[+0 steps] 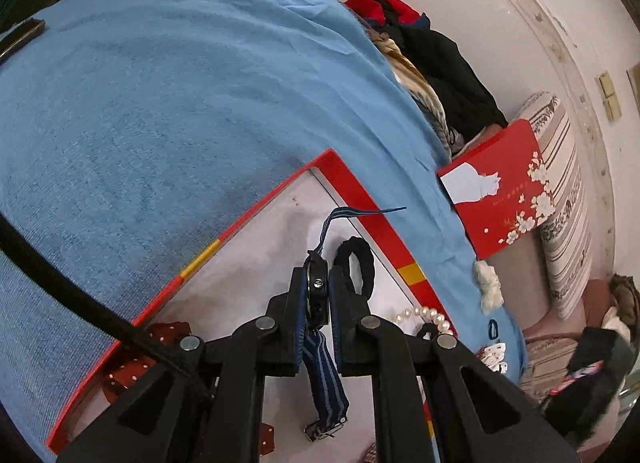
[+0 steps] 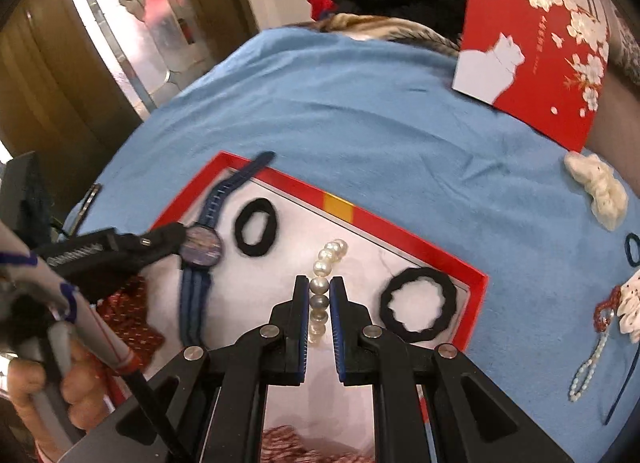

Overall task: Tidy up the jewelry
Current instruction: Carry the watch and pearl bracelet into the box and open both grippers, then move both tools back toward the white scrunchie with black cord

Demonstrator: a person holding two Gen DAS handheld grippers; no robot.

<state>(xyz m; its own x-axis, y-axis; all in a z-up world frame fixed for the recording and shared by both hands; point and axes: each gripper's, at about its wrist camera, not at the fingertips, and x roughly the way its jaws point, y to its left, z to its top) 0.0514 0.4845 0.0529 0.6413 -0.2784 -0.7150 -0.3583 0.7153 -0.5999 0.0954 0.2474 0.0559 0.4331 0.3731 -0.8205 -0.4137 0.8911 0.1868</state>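
Left fingers clamp one watch at the tray's nine o'clock, right fingers pinch one pearl strand at centre, between two black scrunchies.

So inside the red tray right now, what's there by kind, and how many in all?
Watch, held in the left gripper: 1
Black hair ties: 2
Pearl bracelet, between the fingers of the right gripper: 1
Red patterned cloth pieces, partly hidden: at least 2
Total in the red tray: at least 6
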